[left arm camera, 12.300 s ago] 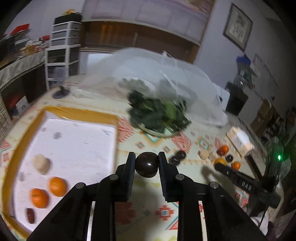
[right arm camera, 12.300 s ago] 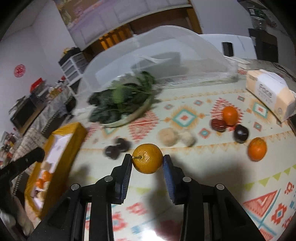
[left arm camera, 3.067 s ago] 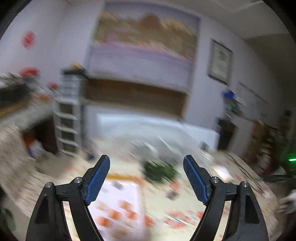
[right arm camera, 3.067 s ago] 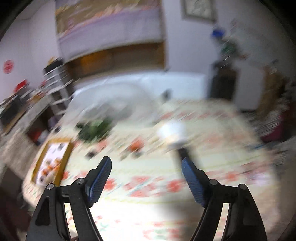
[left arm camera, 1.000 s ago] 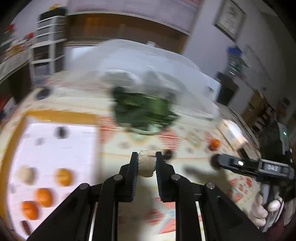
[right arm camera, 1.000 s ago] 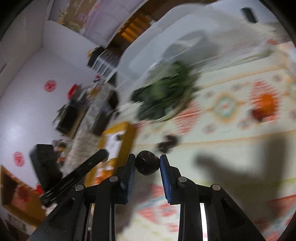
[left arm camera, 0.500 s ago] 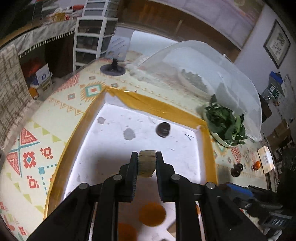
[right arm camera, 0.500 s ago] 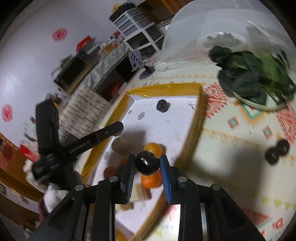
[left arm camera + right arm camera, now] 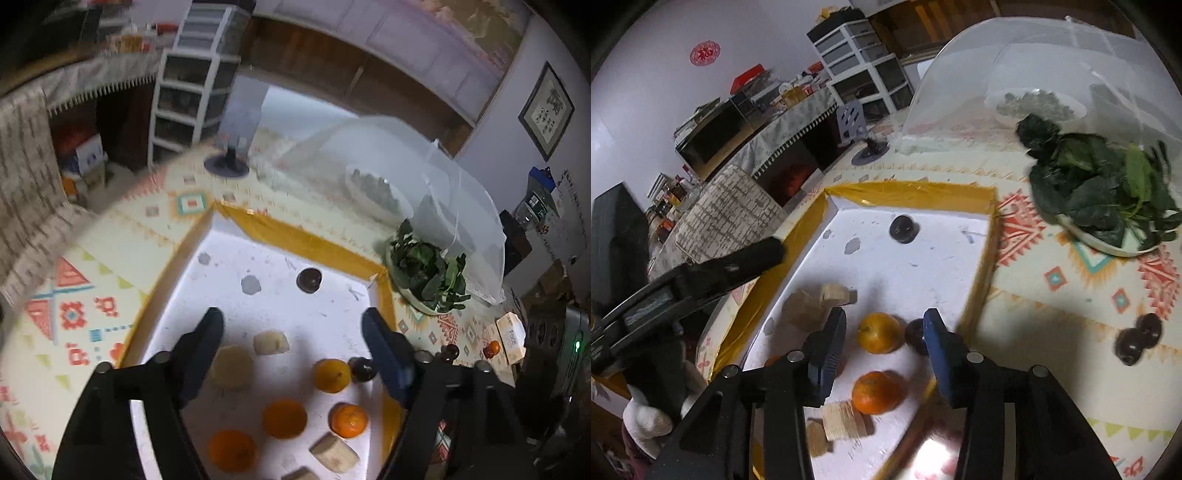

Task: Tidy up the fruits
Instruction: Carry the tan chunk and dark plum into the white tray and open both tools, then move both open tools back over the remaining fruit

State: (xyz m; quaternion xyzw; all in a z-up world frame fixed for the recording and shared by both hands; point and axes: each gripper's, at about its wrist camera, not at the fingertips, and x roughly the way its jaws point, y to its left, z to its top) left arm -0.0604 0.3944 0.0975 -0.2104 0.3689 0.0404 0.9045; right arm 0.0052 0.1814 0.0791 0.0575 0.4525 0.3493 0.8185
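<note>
- While both pairs of jaws are opening over the yellow-rimmed tray (image 9: pixel 295 236), each gripper should be lifted straight up so nothing is nudged.
- Nothing is clamped by the left gripper (image 9: pixel 293 334); the pale fruit (image 9: pixel 270 342) lies on the tray floor between its fingers.
- The right gripper (image 9: pixel 884 332) stands apart, with the dark plum (image 9: pixel 916 338) resting against its right finger beside an orange (image 9: pixel 879 332).
- Only in the right wrist view are two more plums (image 9: pixel 1137 339) shown clearly, waiting on the tablecloth.
</note>
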